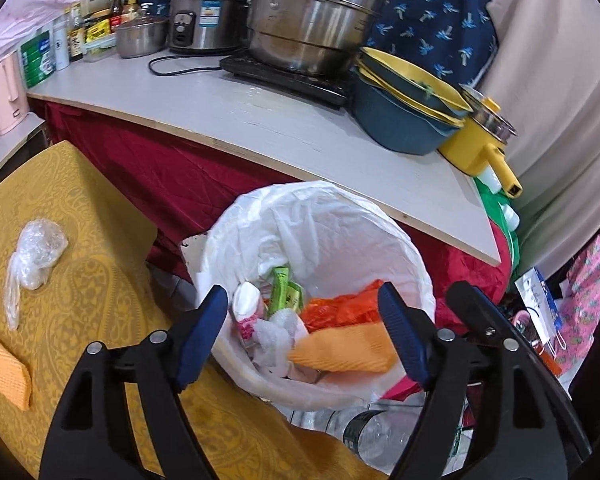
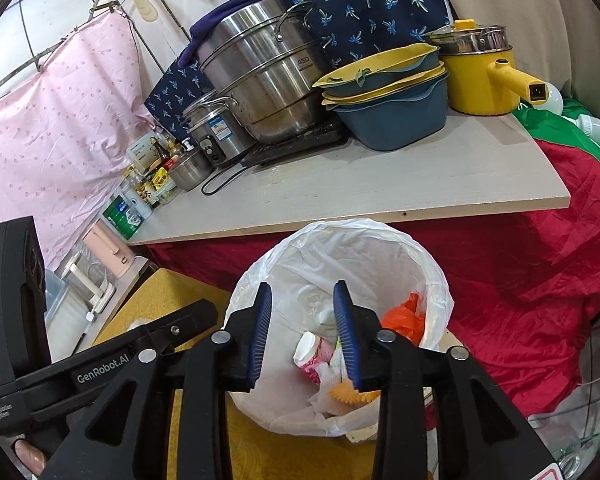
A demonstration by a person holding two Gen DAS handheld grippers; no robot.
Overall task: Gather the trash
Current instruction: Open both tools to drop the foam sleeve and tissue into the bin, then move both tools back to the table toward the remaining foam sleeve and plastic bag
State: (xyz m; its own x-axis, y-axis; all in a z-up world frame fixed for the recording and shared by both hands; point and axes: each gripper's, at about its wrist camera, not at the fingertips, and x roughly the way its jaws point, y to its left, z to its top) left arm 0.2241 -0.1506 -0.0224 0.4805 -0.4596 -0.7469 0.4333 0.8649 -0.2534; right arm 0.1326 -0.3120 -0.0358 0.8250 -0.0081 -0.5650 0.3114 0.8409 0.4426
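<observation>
A bin with a white liner (image 1: 332, 216) stands below the counter edge. It holds an orange cloth (image 1: 340, 352), an orange plastic bag (image 1: 340, 306), a green packet (image 1: 286, 294), a white and pink cup (image 1: 246, 312) and white tissue (image 1: 276, 338). My left gripper (image 1: 304, 336) hangs over the bin, open wide, and its pads press on nothing. My right gripper (image 2: 304, 336) is over the same bin liner (image 2: 340, 232), open narrower, with nothing between its fingers. Below it lie the cup (image 2: 312, 354) and the orange bag (image 2: 404, 320). A crumpled clear plastic bag (image 1: 36, 256) and a second orange cloth (image 1: 4, 368) lie on the yellow tablecloth (image 1: 92, 208).
The white counter (image 1: 300, 120) above the bin carries steel pots (image 1: 308, 28), stacked blue and yellow basins (image 1: 404, 112), a yellow pot (image 1: 480, 140) and bottles (image 1: 76, 36). Red cloth (image 2: 540, 280) hangs beneath. Empty clear bottles (image 1: 372, 436) lie beside the bin. The left tool's black body (image 2: 100, 368) crosses the right wrist view.
</observation>
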